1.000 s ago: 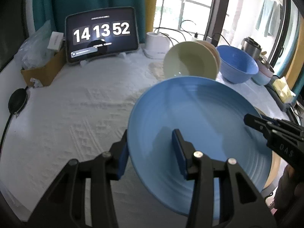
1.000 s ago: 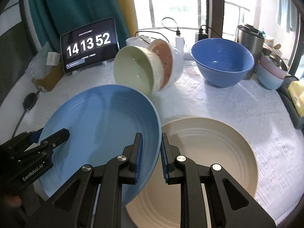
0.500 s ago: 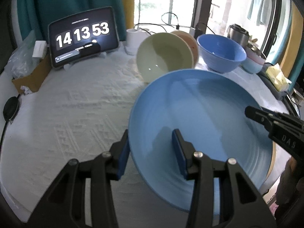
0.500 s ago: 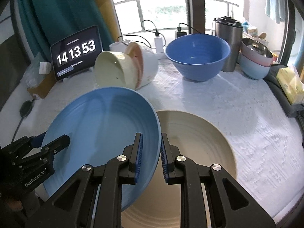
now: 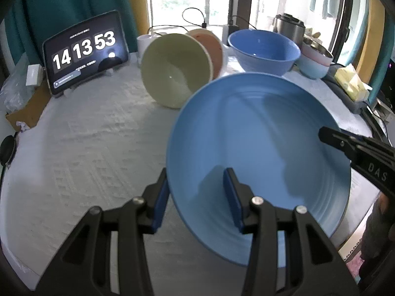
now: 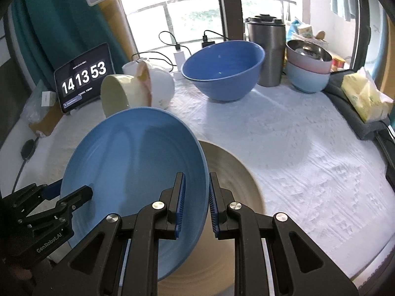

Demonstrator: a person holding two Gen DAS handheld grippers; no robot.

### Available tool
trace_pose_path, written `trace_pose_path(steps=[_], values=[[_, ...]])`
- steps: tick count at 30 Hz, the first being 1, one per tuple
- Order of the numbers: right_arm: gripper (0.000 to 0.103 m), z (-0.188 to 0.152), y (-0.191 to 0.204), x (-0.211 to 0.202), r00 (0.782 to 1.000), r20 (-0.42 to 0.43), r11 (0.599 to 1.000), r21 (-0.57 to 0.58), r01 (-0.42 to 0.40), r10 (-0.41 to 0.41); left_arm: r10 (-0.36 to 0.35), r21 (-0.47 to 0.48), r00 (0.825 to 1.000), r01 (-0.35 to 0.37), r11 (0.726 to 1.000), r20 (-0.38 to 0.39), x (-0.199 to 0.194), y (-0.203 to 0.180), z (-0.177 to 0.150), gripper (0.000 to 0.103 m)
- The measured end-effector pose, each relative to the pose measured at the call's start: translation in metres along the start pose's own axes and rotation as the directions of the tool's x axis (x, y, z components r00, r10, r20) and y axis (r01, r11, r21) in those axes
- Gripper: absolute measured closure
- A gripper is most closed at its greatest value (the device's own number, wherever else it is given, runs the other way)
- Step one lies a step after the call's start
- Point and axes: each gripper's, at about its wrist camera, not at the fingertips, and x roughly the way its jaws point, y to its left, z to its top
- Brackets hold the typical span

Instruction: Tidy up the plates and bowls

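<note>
A large blue plate hangs tilted above the table, held at opposite rims. My left gripper is shut on its left rim, one pad under the edge and one inside the plate. My right gripper is shut on the right rim of the blue plate. Each gripper shows in the other's view: the left gripper and the right gripper. Below and to the right lies a beige plate, partly covered by the blue one.
A green bowl lies on its side, nested with a pink bowl and a white bowl. Behind stand a big blue bowl, a steel tumbler, stacked bowls, a tissue pack and a clock tablet.
Both grippers have carried the blue plate to the right across the table. It now covers more of the beige plate. Neither grip has changed.
</note>
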Motion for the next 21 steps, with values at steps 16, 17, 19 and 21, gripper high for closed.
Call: trace_pose_path(steps=[16,17,19,21], values=[[0.083,-0.016,-0.033,-0.002,1.0,-0.01,0.998,0.06,0.023,-0.022,0.002,0.052,0.999,0.0,0.999,-0.049,0.013,-0.031,-0.002,0.057],[0.083,-0.016,-0.034,-0.002,1.0,-0.011,0.998,0.062,0.027,-0.026,0.002,0.052,0.998,0.001,0.999,-0.055,0.014,-0.031,-0.002,0.057],[0.083,-0.017,-0.036,0.0,0.999,-0.014,0.997,0.068,0.036,-0.035,0.004,0.047,0.998,-0.001,0.999,-0.066,0.016,-0.031,-0.002,0.057],[0.083,-0.017,-0.039,0.0,1.0,-0.016,0.997,0.078,0.028,-0.027,0.009,0.04,0.998,-0.007,0.999,-0.067,0.017,-0.029,-0.002,0.057]])
